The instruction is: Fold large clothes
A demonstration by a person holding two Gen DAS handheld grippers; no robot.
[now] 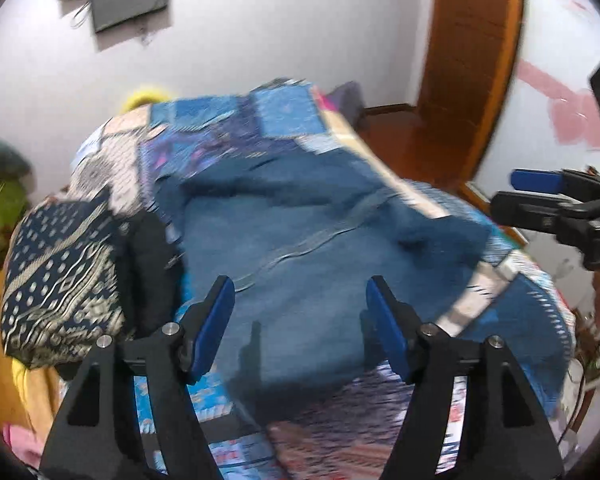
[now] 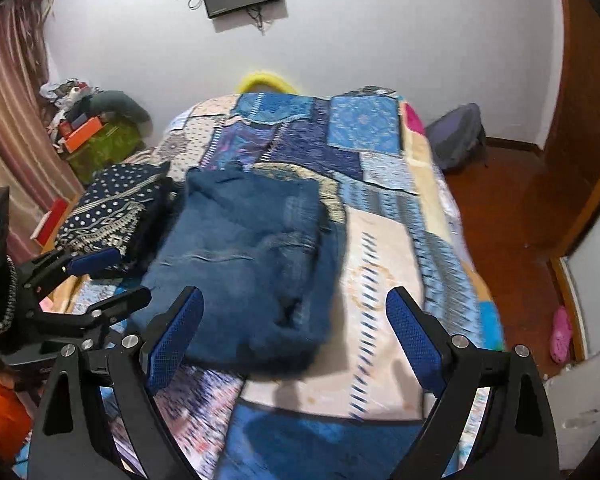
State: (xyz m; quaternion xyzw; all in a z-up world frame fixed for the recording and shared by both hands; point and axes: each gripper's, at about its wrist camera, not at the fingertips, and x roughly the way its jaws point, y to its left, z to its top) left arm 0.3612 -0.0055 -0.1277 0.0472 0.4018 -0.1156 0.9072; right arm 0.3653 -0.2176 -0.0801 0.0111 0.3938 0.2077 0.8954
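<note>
A folded blue denim-like garment point(image 1: 300, 208) point(image 2: 252, 240) lies on the patchwork bed cover point(image 1: 228, 128) point(image 2: 380, 240). My left gripper point(image 1: 300, 292) hovers open just above the garment's near part, nothing between its blue pads. It also shows at the left edge of the right wrist view as the left gripper point(image 2: 134, 274), jaws apart. My right gripper point(image 2: 295, 300) is open over the garment's near right corner and holds nothing. In the left wrist view the right gripper point(image 1: 504, 192) sits off the bed's right side. A folded dark patterned cloth point(image 1: 60, 272) point(image 2: 116, 204) lies left of the blue garment.
A black cloth point(image 1: 148, 264) lies between the patterned pile and the blue garment. A grey backpack point(image 2: 456, 140) stands on the wooden floor right of the bed, by a wooden door point(image 1: 472, 60). A cluttered green box point(image 2: 104, 144) and a curtain point(image 2: 8, 100) are at left.
</note>
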